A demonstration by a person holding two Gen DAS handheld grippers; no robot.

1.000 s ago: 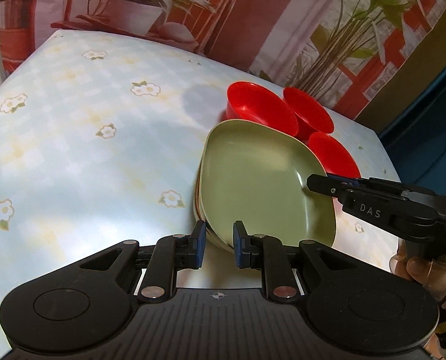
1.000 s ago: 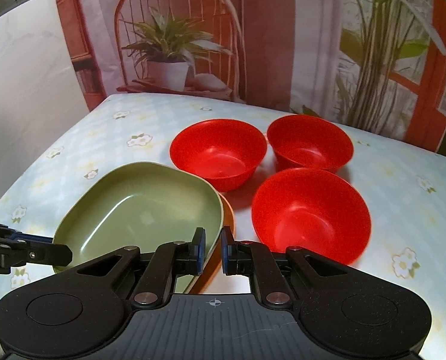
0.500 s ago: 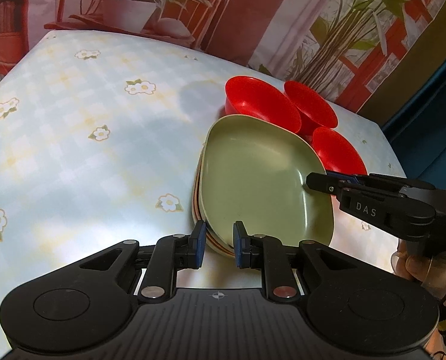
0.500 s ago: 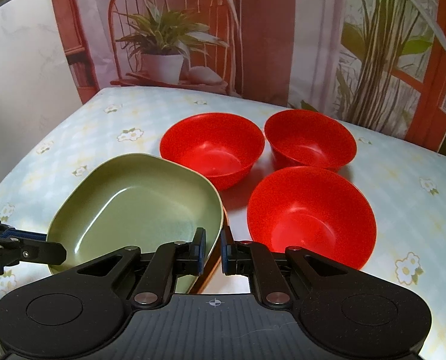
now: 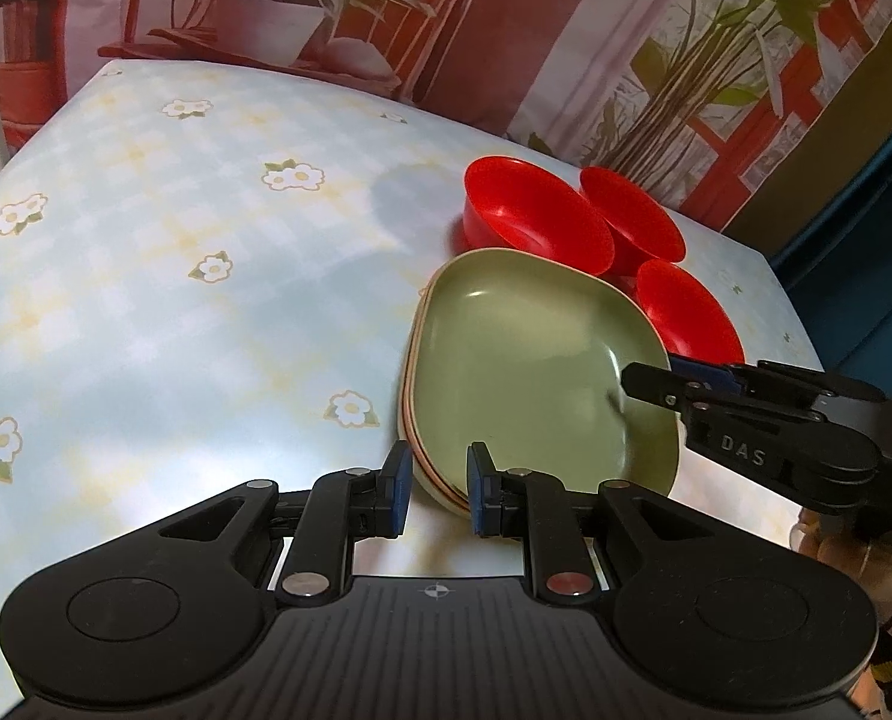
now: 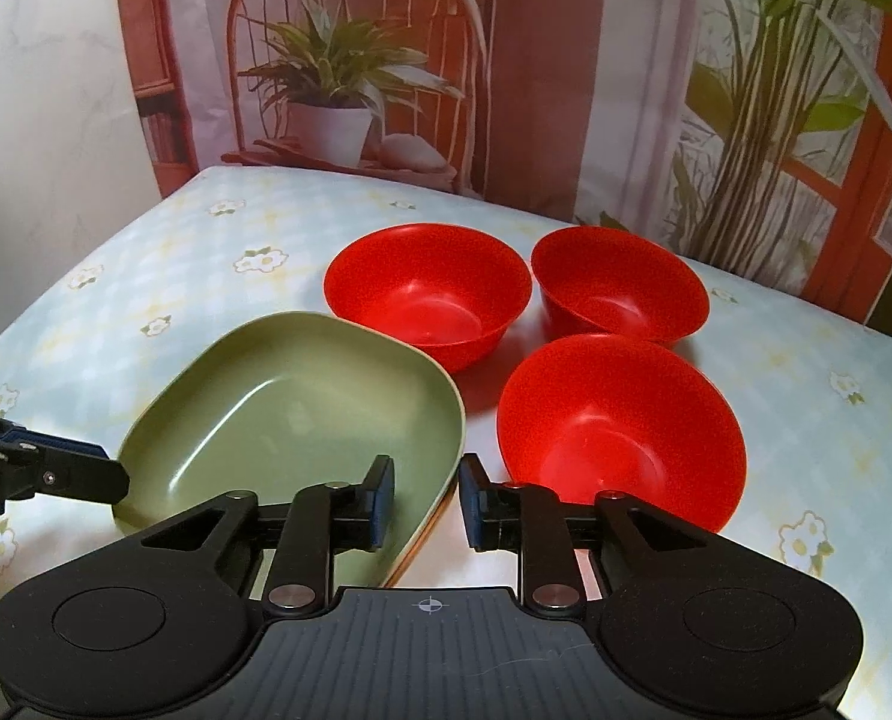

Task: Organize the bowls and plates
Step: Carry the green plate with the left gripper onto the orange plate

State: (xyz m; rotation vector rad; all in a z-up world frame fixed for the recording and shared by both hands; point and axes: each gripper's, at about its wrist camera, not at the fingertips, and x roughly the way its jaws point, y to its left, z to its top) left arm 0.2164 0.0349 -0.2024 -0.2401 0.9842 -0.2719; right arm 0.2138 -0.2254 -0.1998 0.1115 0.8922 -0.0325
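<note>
A stack of plates with a green plate (image 5: 530, 372) on top and orange rims below lies on the floral tablecloth; it also shows in the right wrist view (image 6: 290, 420). Three red bowls stand beside it: a near one (image 6: 620, 426), a far left one (image 6: 428, 294) and a far right one (image 6: 620, 285). My left gripper (image 5: 435, 489) is open, its jaws straddling the stack's near rim. My right gripper (image 6: 425, 504) is open, its jaws on either side of the stack's right rim, and also shows in the left wrist view (image 5: 656, 378).
The tablecloth (image 5: 146, 300) stretches wide to the left of the stack. A backdrop with a potted plant (image 6: 326, 96) and chair picture stands behind the table. The table's right edge (image 5: 794, 324) lies just past the bowls.
Both grippers opened from nearly shut. The stack now lies flat on the table, further from both cameras than a second ago.
</note>
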